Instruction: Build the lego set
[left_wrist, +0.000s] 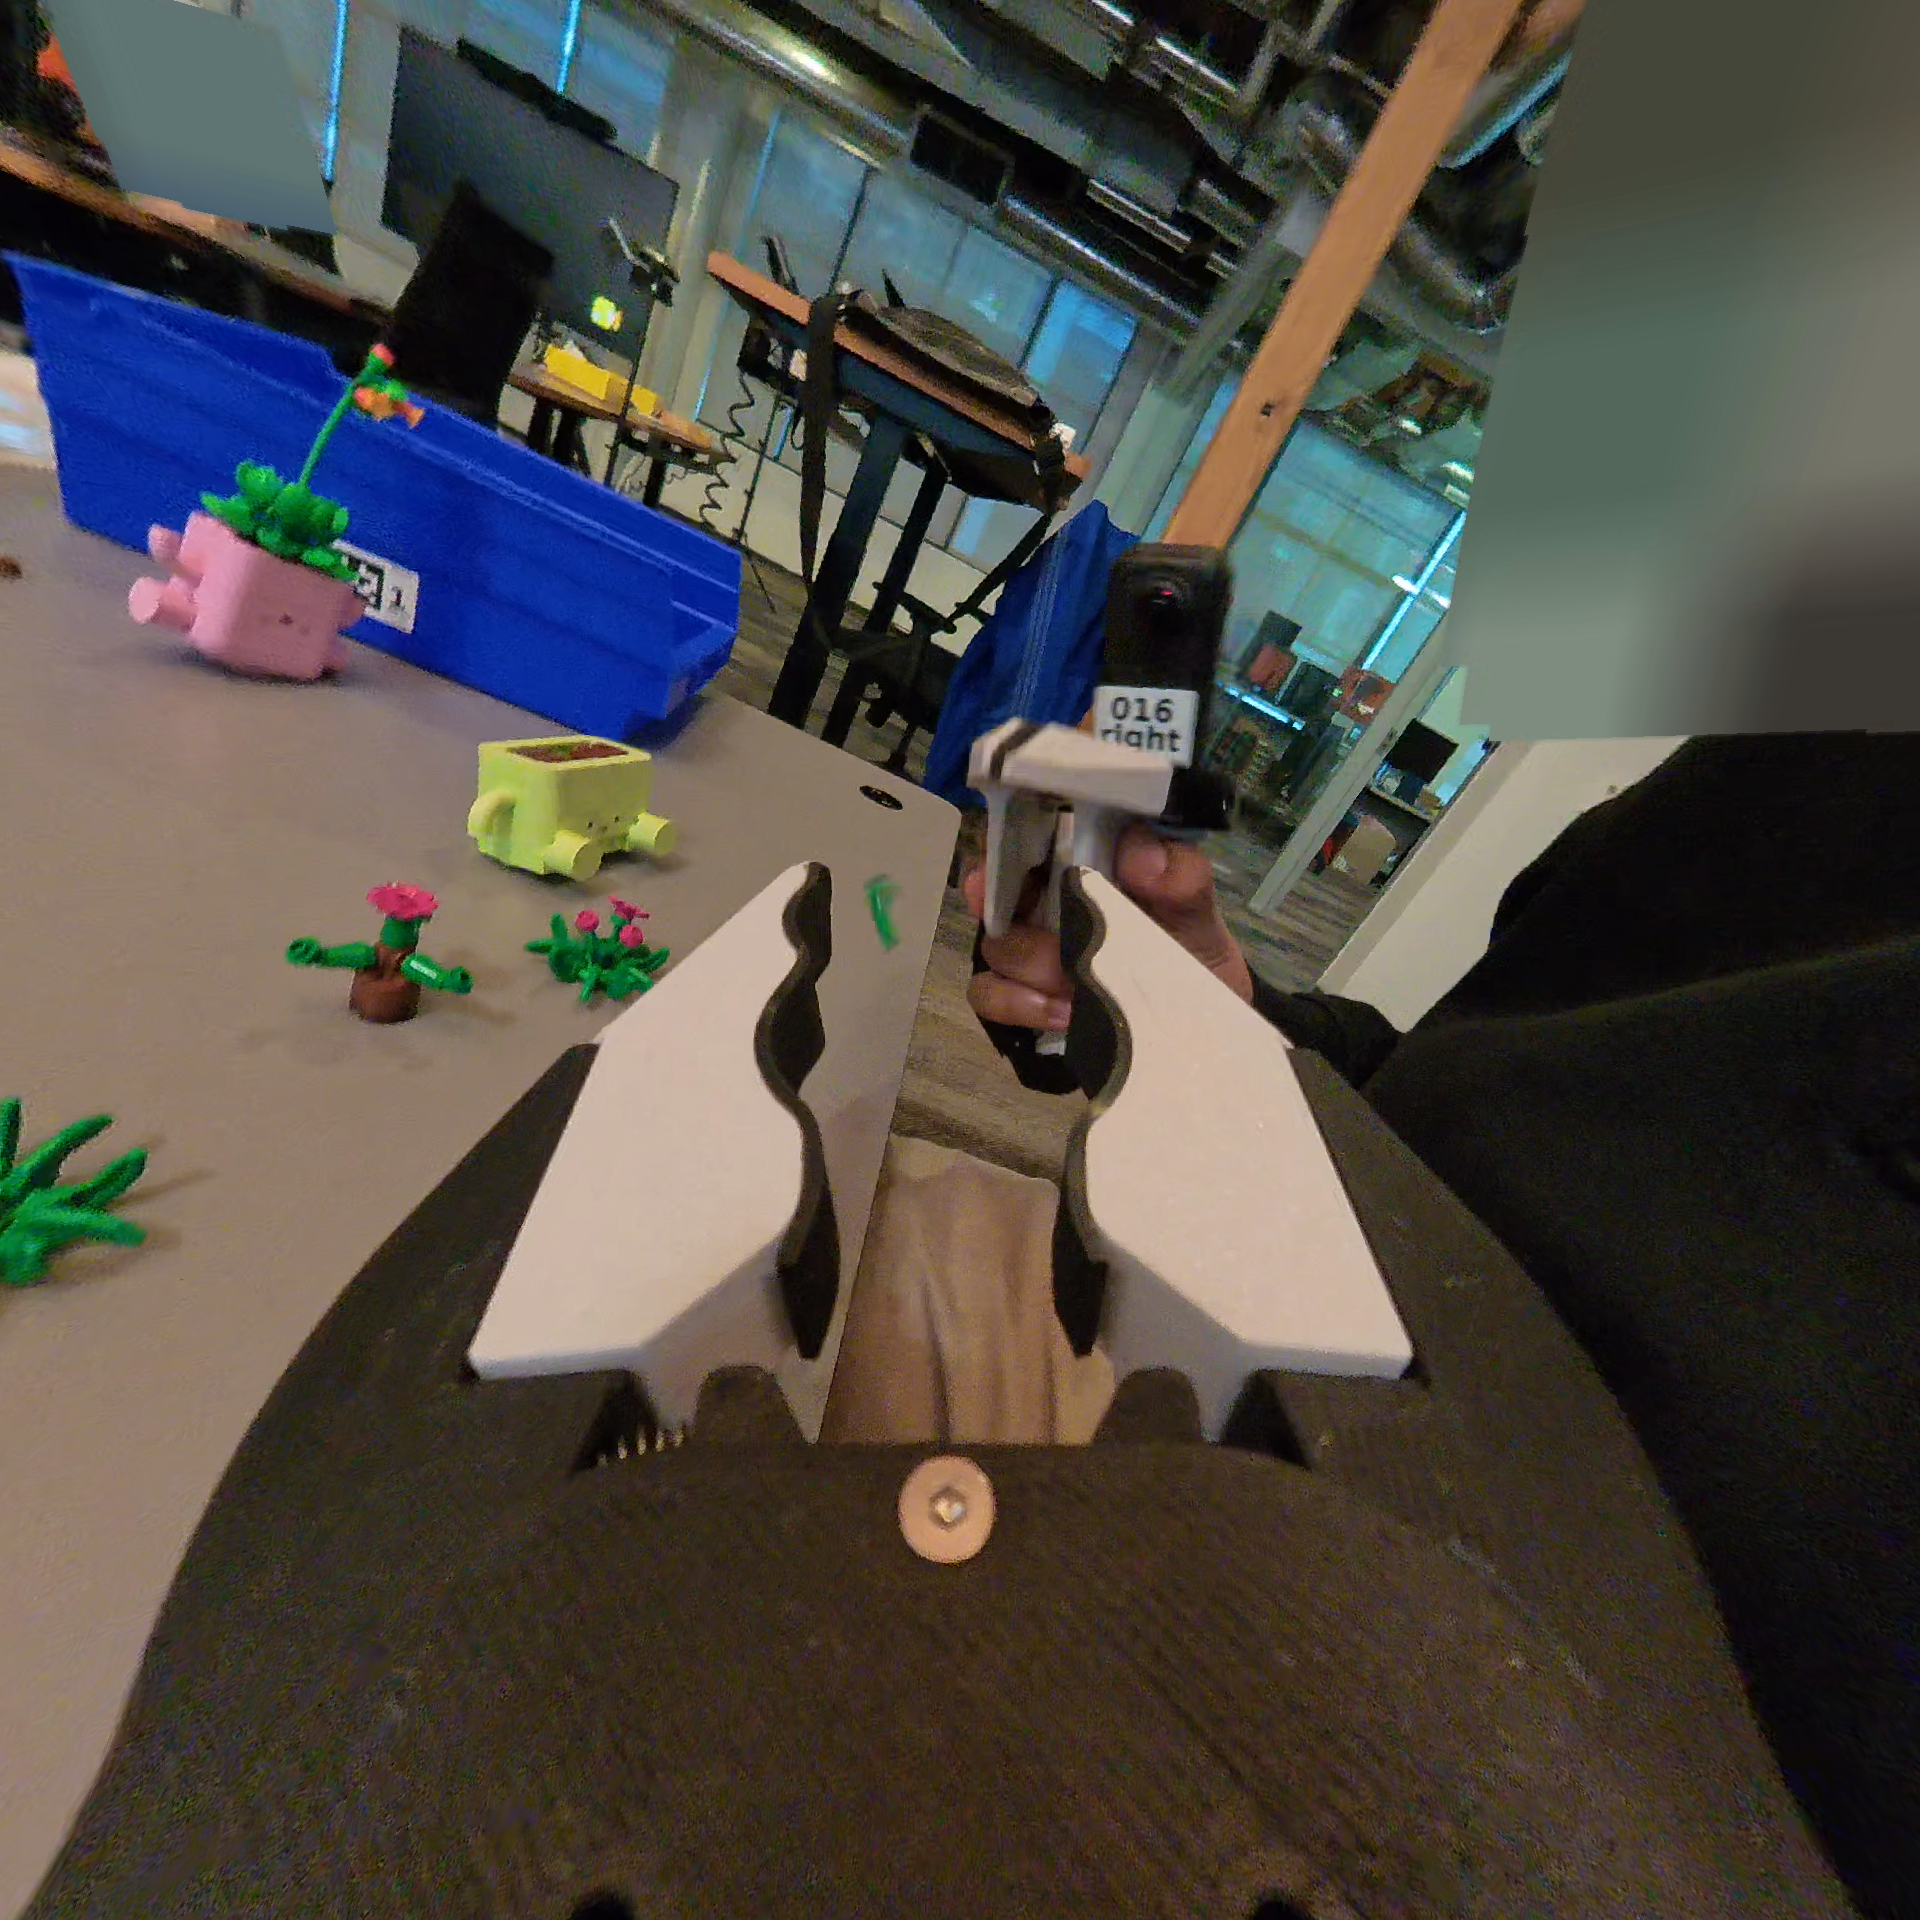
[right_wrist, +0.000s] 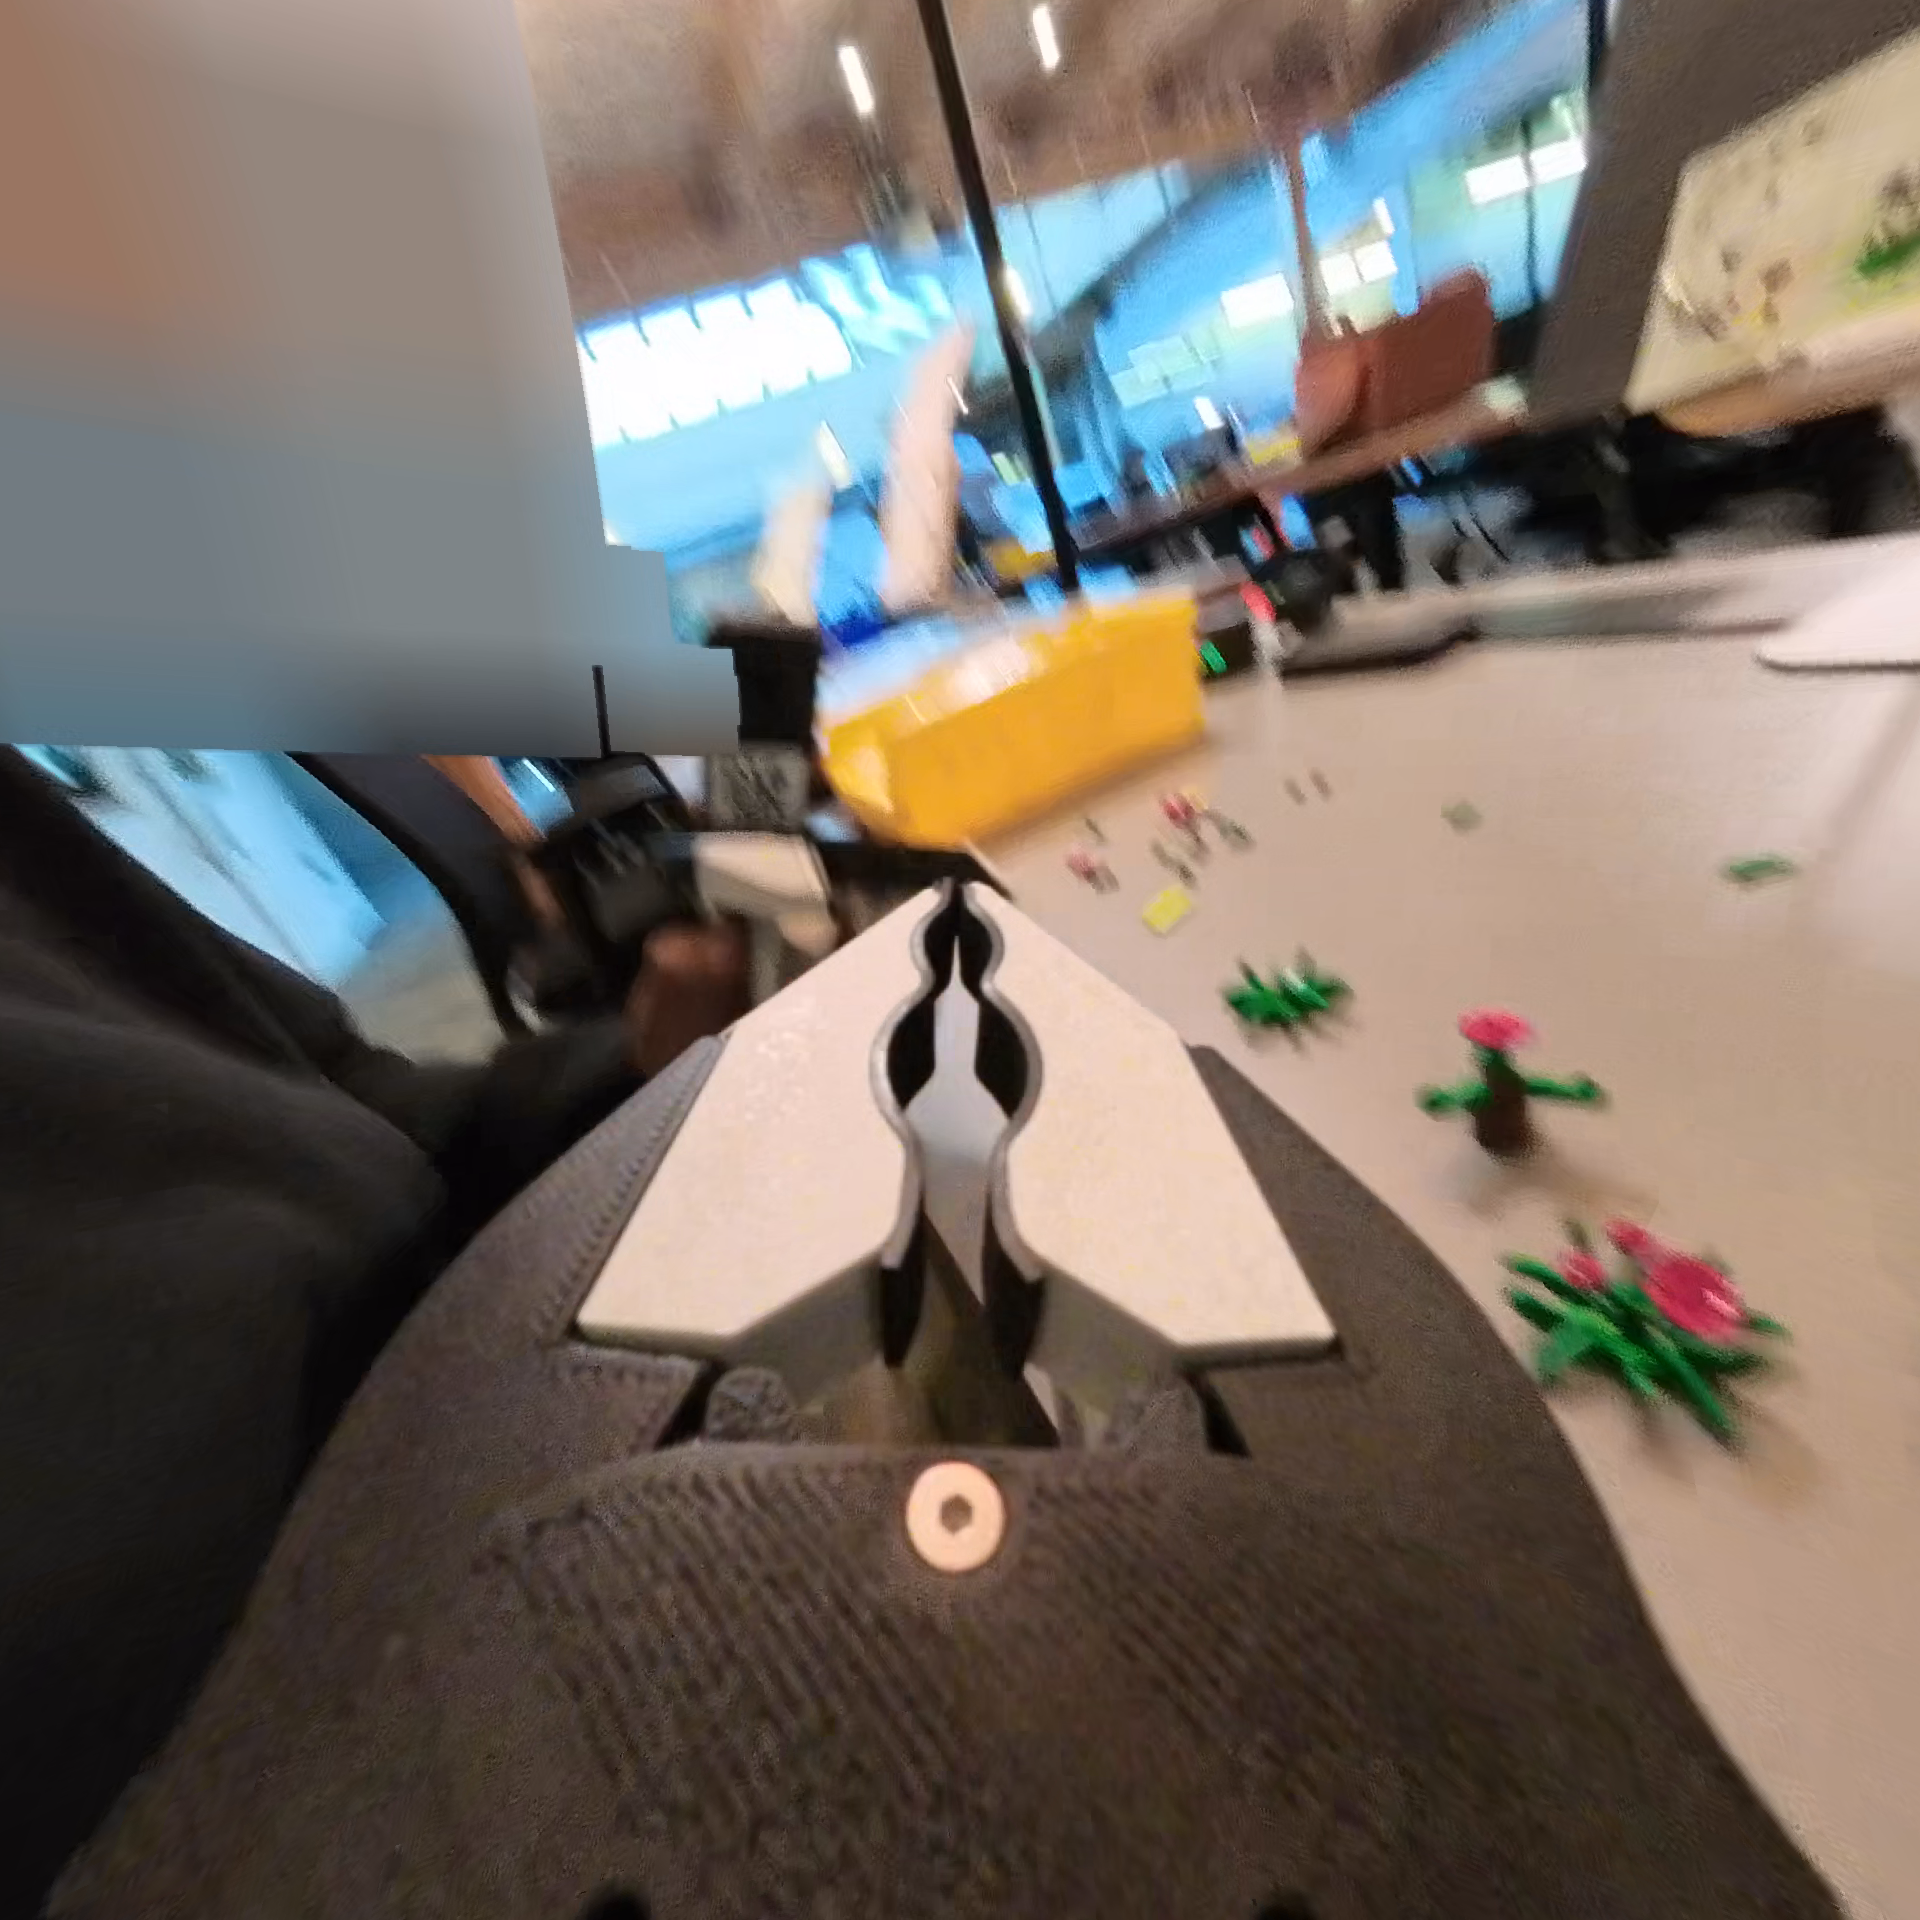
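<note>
My left gripper (left_wrist: 948, 883) is open over the table's corner. A small green piece (left_wrist: 883, 912), blurred, sits in the gap between its fingertips and touches neither pad. My right gripper (right_wrist: 956, 896) is shut, with nothing visible between its tips. It also shows in the left wrist view (left_wrist: 1013, 894), held in a hand just beyond my left fingers. On the grey table (left_wrist: 208, 1039) stand a pink pot with a green plant (left_wrist: 249, 603), a lime pot (left_wrist: 561, 800), a brown-based plant with a pink flower (left_wrist: 390, 956) and a leafy cluster with pink flowers (left_wrist: 603, 951).
A blue bin (left_wrist: 468, 540) stands behind the pots. A yellow bin (right_wrist: 1018, 727) stands at the far table edge with small loose pieces (right_wrist: 1174, 831) near it. Green leaves (left_wrist: 52, 1195) lie at the left. A person's dark sleeve (left_wrist: 1662, 1143) is on the right. There is about 4 centimetres between the tips of the two grippers.
</note>
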